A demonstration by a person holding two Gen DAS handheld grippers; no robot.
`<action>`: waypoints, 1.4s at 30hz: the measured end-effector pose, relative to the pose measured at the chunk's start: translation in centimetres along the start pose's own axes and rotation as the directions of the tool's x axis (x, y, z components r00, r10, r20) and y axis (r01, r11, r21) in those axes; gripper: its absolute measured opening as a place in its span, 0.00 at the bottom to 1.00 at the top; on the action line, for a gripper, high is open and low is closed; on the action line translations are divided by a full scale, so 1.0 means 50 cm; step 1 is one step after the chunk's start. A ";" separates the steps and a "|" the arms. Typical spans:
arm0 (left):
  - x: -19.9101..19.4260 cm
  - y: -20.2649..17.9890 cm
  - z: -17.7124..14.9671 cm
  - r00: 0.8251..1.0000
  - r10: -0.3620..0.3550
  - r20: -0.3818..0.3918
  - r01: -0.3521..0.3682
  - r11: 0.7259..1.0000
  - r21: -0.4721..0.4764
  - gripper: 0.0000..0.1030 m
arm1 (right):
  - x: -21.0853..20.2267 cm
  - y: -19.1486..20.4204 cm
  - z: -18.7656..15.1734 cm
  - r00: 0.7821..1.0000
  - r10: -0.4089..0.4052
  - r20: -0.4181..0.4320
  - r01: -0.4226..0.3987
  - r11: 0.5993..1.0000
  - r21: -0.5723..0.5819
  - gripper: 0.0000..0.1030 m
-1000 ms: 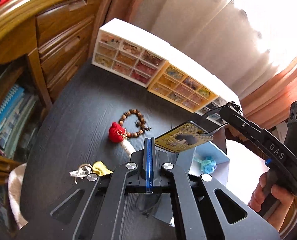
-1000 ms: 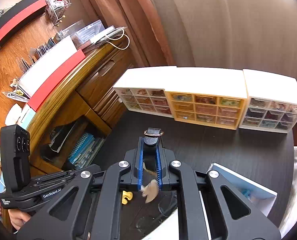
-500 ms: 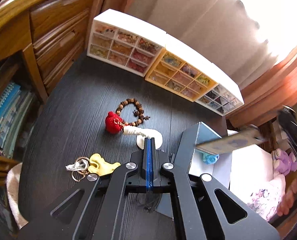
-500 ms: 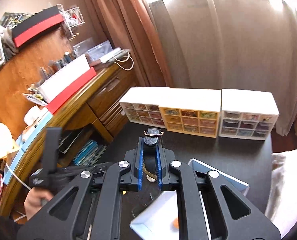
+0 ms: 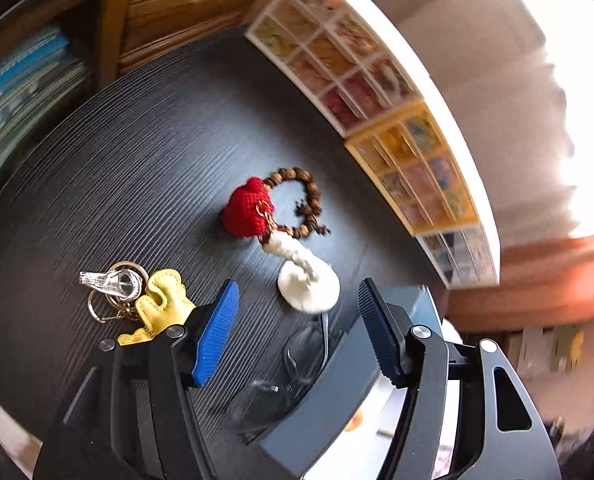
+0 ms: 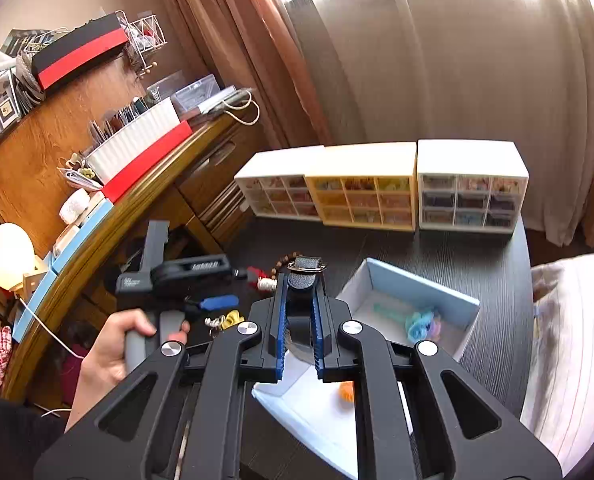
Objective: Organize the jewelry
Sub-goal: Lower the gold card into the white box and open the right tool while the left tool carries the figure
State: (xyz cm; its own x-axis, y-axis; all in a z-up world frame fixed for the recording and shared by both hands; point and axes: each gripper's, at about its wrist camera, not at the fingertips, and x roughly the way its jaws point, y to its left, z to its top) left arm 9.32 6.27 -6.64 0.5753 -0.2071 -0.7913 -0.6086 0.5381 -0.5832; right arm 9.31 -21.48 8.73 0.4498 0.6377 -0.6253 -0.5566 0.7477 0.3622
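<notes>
My left tongs (image 5: 297, 328) hang over the dark table (image 5: 137, 168) with their jaws opening and nothing between the blue pads (image 5: 217, 328); through the gap I see only bare tabletop and, nearer me, a pair of clear-framed glasses (image 5: 293, 364) lying flat. Just beyond the tips sits a white crocheted mushroom (image 5: 307, 280), joined by a small gold clasp to a red crocheted charm (image 5: 249, 212). A bracelet of brown wooden beads (image 5: 301, 200) lies touching that red charm. To the left of the left pad is a yellow charm (image 5: 161, 304) on a bunch of silver rings and a clip (image 5: 113, 284).

My right tongs (image 6: 299, 320) are clenched on a dark flat tag with a metal D-ring (image 6: 305, 270), which sticks up past the fingertips. Below and to the right of them stands an open pale-blue box (image 6: 417, 280) holding pastel trinkets (image 6: 421, 324), turquoise and lilac, too small for me to name. Nearer me lies what looks like the box's lid (image 6: 309, 408), white inside, with a small orange piece (image 6: 347, 390) on it.

In the right wrist view my left hand (image 6: 113, 356) grips the handle of the left tool, which points towards the charms. Along the table's far edge stand three small drawer cabinets in a row: white (image 6: 281, 196), yellow (image 6: 365, 200) and white (image 6: 471, 200). A wooden desk (image 6: 97, 184) crowded with boxes stands to the left.
</notes>
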 end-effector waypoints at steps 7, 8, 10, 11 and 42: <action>0.040 0.007 0.008 0.999 -0.020 0.035 0.024 0.993 -0.115 0.62 | 0.007 -0.015 -0.022 1.000 0.020 -0.023 -0.020 1.000 0.015 0.11; 0.047 0.007 0.008 0.999 -0.017 0.038 0.022 0.992 -0.122 0.62 | 0.008 -0.017 -0.023 1.000 0.022 -0.022 -0.022 1.000 0.019 0.11; 0.057 0.006 0.010 0.999 -0.010 0.049 0.016 0.991 -0.130 0.62 | 0.008 -0.025 -0.026 0.999 0.030 -0.017 -0.029 0.999 0.029 0.11; 0.062 0.005 0.011 0.999 -0.007 0.054 0.014 0.991 -0.131 0.62 | 0.009 -0.029 -0.026 0.999 0.033 -0.019 -0.033 0.999 0.031 0.11; 0.116 0.000 0.027 0.997 0.039 0.072 -0.031 0.993 -0.116 0.19 | 0.001 -0.057 -0.097 0.990 0.096 -0.100 -0.085 0.990 0.115 0.11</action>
State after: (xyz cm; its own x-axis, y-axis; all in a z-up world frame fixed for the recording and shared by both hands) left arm 13.39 6.16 -10.97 0.5889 -0.1261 -0.7983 -0.6852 0.4458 -0.5760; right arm 7.53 -24.50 4.31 0.3221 0.6850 -0.6535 -0.5089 0.7073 0.4906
